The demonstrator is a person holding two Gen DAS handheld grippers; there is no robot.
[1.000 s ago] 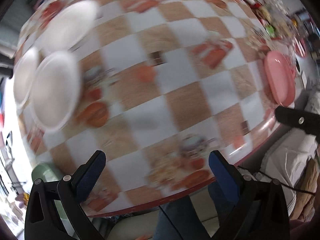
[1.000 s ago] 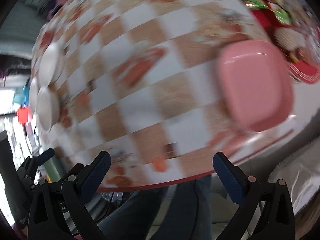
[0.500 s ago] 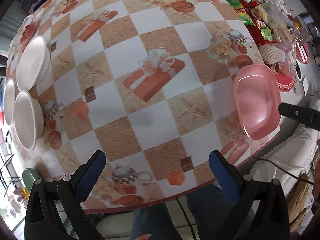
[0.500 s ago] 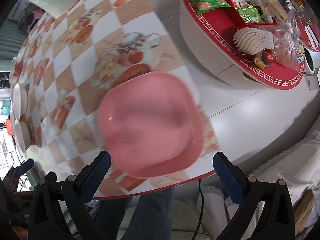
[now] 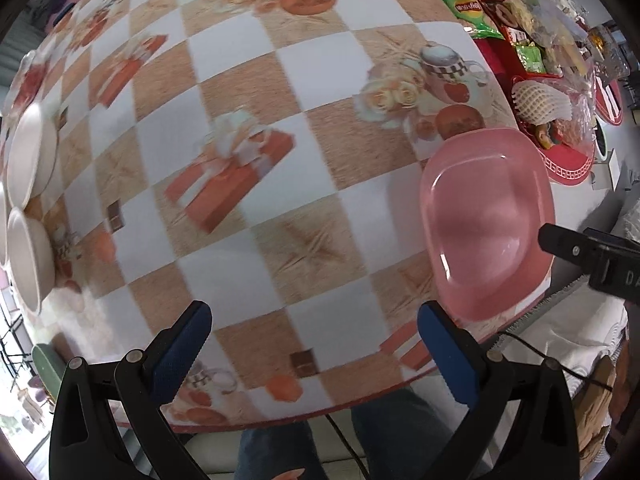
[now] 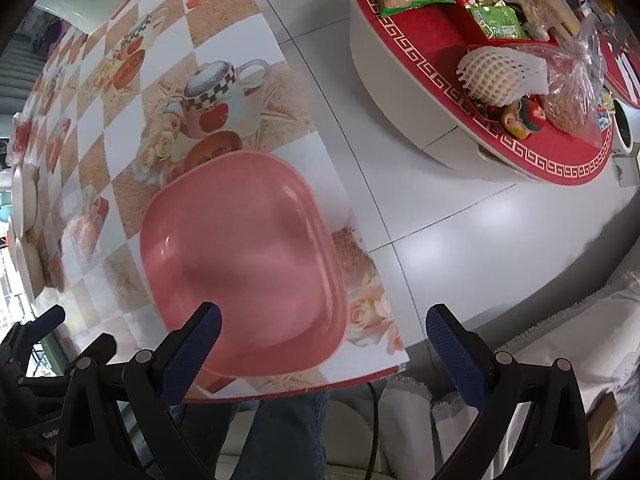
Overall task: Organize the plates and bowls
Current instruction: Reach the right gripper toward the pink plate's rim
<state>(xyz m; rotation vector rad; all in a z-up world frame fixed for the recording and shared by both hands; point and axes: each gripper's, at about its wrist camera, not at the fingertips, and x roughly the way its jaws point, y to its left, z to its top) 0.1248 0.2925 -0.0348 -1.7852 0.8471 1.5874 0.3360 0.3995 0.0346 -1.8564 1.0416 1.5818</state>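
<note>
Checkered tablecloth (image 5: 256, 248) fills both views. 1 pink plate (image 6: 240, 256) sits near the table's front corner, 2 white bowls (image 5: 30, 256) clearly visible at the far left edge (a third is too cropped to confirm). Left gripper (image 5: 316, 348) hangs fingers apart, empty. Right gripper (image 6: 324, 344) is spread wide too, over the plate's near rim, not touching.
</note>
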